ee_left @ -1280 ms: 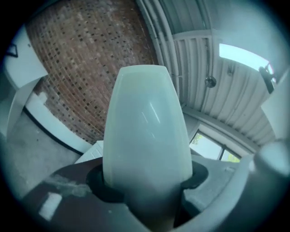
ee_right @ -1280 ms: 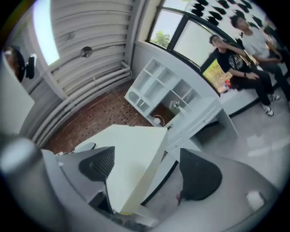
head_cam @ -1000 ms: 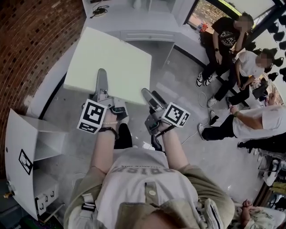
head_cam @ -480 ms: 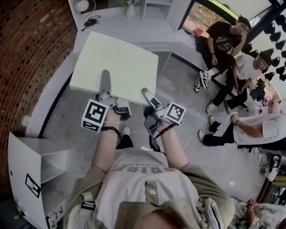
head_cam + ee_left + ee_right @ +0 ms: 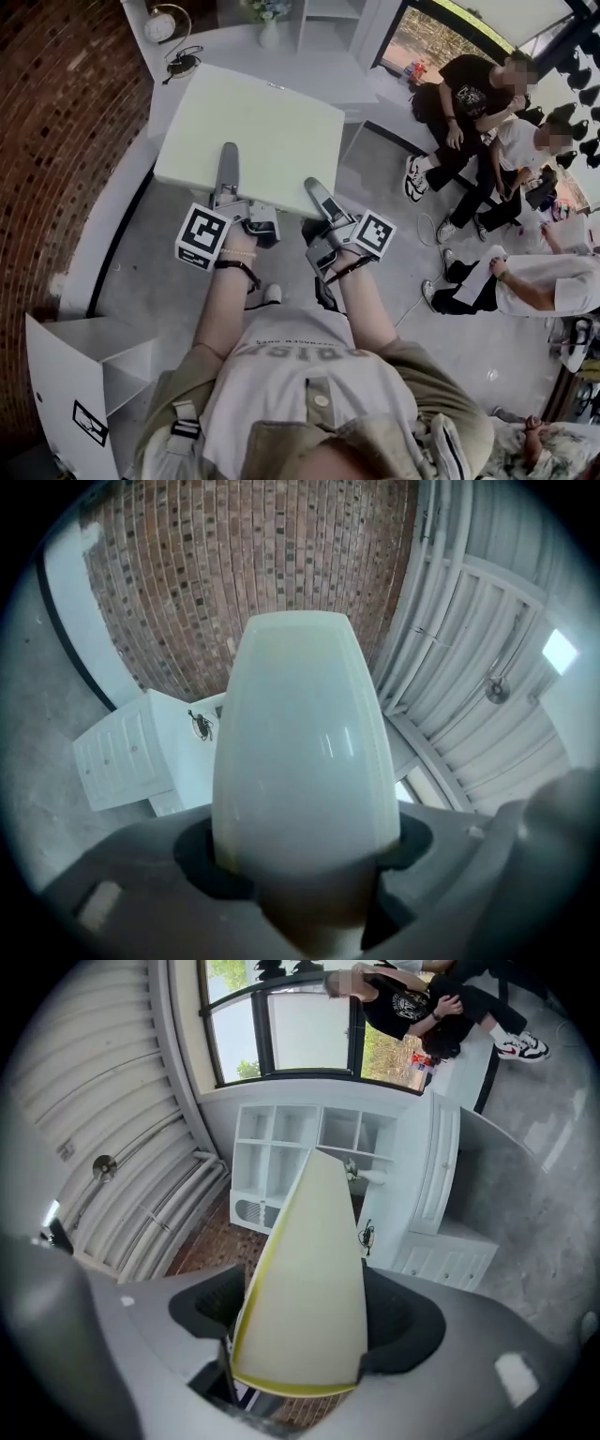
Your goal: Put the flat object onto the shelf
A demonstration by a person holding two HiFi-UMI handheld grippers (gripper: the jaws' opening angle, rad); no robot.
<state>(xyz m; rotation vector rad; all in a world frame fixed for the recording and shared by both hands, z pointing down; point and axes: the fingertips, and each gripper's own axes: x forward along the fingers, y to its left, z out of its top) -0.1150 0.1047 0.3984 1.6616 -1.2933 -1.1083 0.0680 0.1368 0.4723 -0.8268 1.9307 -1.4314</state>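
Flat board (image 5: pixel 258 131) nearer the shelf (image 5: pixel 317 1129) (clock (image 5: pixel 159 25) newly visible)

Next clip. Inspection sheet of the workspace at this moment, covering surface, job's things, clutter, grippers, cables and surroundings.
Surface: grey floor; white counter ahead.
Job's things: flat pale board held in the air; cubby shelf behind the counter.
Clutter: clock and vase on the counter.
Grippers: left gripper clamped on the board's near edge; right gripper jaws closing, board between them.
Cables: black cable on the counter.
Surroundings: brick wall at left; seated people at right; white cabinet at lower left.
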